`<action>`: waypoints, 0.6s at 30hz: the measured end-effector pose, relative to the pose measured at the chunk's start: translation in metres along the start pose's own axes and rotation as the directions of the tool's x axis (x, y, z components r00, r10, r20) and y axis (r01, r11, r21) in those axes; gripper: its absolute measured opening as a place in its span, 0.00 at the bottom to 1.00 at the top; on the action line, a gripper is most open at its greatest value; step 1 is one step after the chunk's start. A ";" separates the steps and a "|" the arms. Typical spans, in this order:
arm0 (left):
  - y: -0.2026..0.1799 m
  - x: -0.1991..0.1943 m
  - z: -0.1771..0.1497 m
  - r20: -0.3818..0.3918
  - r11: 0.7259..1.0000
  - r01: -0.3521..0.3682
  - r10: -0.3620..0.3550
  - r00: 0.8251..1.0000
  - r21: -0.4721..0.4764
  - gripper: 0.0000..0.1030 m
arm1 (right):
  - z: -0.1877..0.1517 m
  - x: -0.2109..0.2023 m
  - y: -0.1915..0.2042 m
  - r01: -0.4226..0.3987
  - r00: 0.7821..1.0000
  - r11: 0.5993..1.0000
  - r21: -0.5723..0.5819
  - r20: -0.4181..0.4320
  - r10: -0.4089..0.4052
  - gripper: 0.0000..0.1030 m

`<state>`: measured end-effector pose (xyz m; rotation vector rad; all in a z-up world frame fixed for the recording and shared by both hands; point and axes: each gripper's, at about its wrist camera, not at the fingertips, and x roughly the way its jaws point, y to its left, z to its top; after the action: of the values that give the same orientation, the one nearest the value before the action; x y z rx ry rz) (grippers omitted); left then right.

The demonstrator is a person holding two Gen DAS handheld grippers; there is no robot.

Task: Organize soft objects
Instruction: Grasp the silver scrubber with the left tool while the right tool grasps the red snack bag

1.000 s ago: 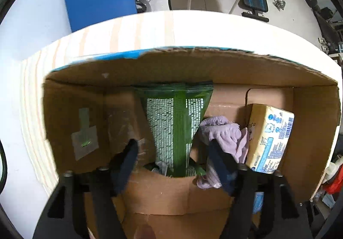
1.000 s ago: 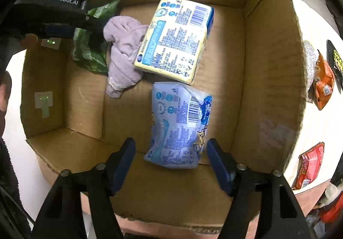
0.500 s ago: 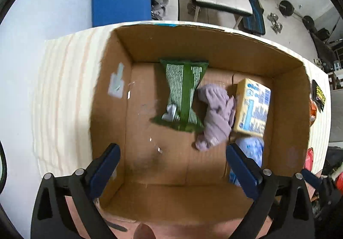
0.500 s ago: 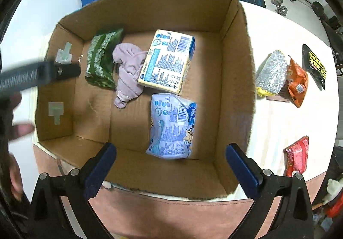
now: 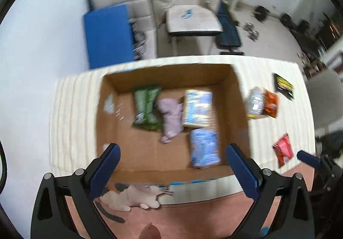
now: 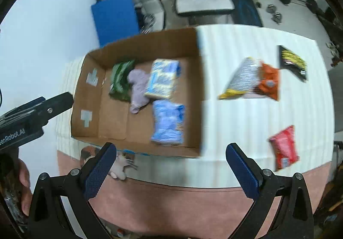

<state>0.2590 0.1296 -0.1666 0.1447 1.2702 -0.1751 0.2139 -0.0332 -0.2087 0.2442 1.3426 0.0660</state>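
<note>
My left claw (image 5: 172,159) hangs wide open and empty above the near wall of an open brown cardboard box (image 5: 242,110). The box sits toward the left end of a white striped tabletop (image 6: 235,131).

Going left to right along the box's far wall, I see a green crinkly snack bag (image 5: 146,108), a crumpled lilac cloth (image 5: 170,117) touching it, then a yellow-and-blue soft pack (image 5: 198,109) leaning against the cloth. In front of that pack, near the box's near right corner, lies a pale blue plastic-wrapped pack (image 5: 204,145). They are crowded to the far and right side, I judge to leave the bare left floor of the box free for more.

My right claw (image 6: 171,169) is also spread wide and holds nothing, hovering over the tabletop's near edge, just right of the box. I judge it is open to be ready for the loose things right of the box: a silver-and-yellow foil bag (image 6: 241,79) touching an orange pouch (image 6: 269,82), a black packet with yellow print (image 6: 293,62) toward the far right corner, and a red packet (image 6: 284,147) near the near right corner. Both views are blurred, so labels are unreadable.
</note>
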 end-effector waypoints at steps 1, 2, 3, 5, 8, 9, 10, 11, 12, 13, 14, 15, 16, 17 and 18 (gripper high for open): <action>-0.018 -0.002 0.007 -0.001 0.999 -0.005 0.005 1.000 0.040 0.98 | -0.001 -0.007 -0.018 0.012 1.000 1.000 0.022 0.005 -0.012 1.00; -0.032 -0.003 0.014 0.000 0.997 -0.008 0.008 1.000 0.071 0.98 | -0.002 -0.011 -0.033 0.021 1.000 0.999 0.044 0.007 -0.021 1.00; -0.052 -0.001 0.021 0.003 0.994 -0.007 0.006 1.000 0.109 0.98 | -0.003 -0.015 -0.051 0.033 0.999 0.997 0.067 0.006 -0.034 1.00; -0.087 0.008 0.037 -0.014 0.984 -0.008 0.011 1.000 0.176 0.98 | -0.005 -0.014 -0.091 0.072 0.997 0.991 0.116 -0.012 -0.071 1.00; -0.145 0.040 0.060 -0.081 0.956 0.024 0.000 0.997 0.291 0.98 | -0.013 0.001 -0.154 0.113 0.992 0.975 0.191 -0.069 -0.102 1.00; -0.167 0.057 0.070 -0.112 0.943 0.030 0.008 0.994 0.331 0.98 | -0.018 0.011 -0.178 0.124 0.990 0.968 0.220 -0.099 -0.104 1.00; -0.181 0.070 0.076 -0.129 0.935 0.031 0.016 0.991 0.354 0.98 | -0.021 0.017 -0.194 0.127 0.988 0.963 0.239 -0.112 -0.103 1.00; -0.196 0.084 0.082 -0.144 0.927 0.024 0.033 0.989 0.375 0.98 | -0.024 0.025 -0.208 0.134 0.986 0.959 0.251 -0.127 -0.104 1.00; -0.213 0.104 0.088 -0.169 0.915 0.023 0.050 0.984 0.402 0.98 | -0.027 0.034 -0.222 0.146 0.983 0.955 0.259 -0.148 -0.110 1.00; -0.227 0.121 0.094 -0.191 0.904 0.019 0.070 0.979 0.427 0.97 | -0.030 0.045 -0.235 0.161 0.978 0.951 0.265 -0.174 -0.117 1.00; -0.238 0.138 0.098 -0.209 0.894 0.009 0.094 0.973 0.447 0.95 | -0.032 0.055 -0.246 0.169 0.974 0.948 0.269 -0.192 -0.119 1.00; -0.246 0.150 0.099 -0.221 0.887 -0.001 0.116 0.969 0.462 0.90 | -0.033 0.063 -0.253 0.168 0.972 0.948 0.270 -0.206 -0.113 1.00; -0.255 0.168 0.101 -0.236 0.876 -0.012 0.143 0.961 0.483 0.85 | -0.033 0.074 -0.259 0.160 0.969 0.950 0.267 -0.227 -0.099 1.00; -0.263 0.183 0.104 -0.253 0.866 -0.016 0.163 0.954 0.499 0.83 | -0.034 0.083 -0.263 0.153 0.965 0.953 0.261 -0.247 -0.088 1.00; -0.270 0.203 0.104 -0.275 0.856 -0.024 0.193 0.942 0.516 0.78 | -0.035 0.092 -0.265 0.149 0.961 0.956 0.254 -0.265 -0.079 1.00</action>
<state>0.3576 -0.1656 -0.3336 0.7277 1.5112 -0.4006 0.1763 -0.2694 -0.3598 0.3995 1.6180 -0.1938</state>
